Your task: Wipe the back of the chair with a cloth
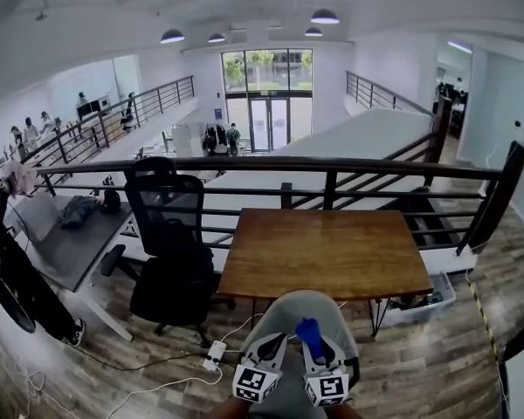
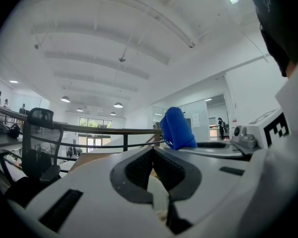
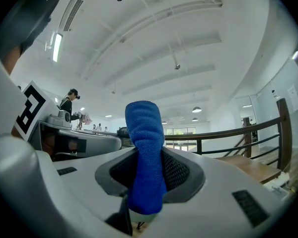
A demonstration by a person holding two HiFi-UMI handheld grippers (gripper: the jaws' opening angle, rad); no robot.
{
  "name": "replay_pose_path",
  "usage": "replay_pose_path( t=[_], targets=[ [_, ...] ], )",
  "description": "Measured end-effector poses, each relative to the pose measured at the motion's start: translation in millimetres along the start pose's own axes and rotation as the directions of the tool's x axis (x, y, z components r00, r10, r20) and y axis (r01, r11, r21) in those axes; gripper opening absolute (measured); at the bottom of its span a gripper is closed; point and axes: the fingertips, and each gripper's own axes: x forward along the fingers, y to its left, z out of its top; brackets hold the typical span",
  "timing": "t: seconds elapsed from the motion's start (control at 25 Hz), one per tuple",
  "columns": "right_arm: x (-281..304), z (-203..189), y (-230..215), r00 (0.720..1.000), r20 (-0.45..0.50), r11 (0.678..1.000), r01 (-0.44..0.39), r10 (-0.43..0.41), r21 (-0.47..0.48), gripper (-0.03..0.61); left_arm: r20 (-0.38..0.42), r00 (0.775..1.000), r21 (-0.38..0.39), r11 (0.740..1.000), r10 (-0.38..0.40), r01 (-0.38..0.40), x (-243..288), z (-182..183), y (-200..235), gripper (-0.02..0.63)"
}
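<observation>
A folded blue cloth (image 3: 146, 152) stands upright between the jaws of my right gripper (image 3: 147, 168), which is shut on it. In the head view the blue cloth (image 1: 308, 331) sticks up from the right gripper (image 1: 314, 346) at the bottom centre. Close beside it on the left is my left gripper (image 1: 272, 346). In its own view the left gripper (image 2: 153, 156) has its jaws together and holds nothing, with the cloth (image 2: 177, 129) to its right. Both grippers hover over the rounded grey chair back (image 1: 284, 311), which stands against the near edge of the wooden table (image 1: 327, 253).
A black mesh office chair (image 1: 169, 234) stands left of the table beside a grey desk (image 1: 65, 243). A dark metal railing (image 1: 332, 177) runs behind the table. A power strip and cables (image 1: 213, 353) lie on the wood floor. A storage box (image 1: 424, 299) sits under the table's right end.
</observation>
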Motion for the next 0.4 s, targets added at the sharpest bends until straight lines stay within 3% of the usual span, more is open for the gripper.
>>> replay_pose_path(
  t=[0.4],
  targets=[
    [2.3,3.1,-5.2,1.000,0.000,1.000,-0.007,0.007,0.026,0.121,-0.002,1.000,0.003,1.000,0.016,-0.016,-3.9,1.3,-4.3,0.003]
  ],
)
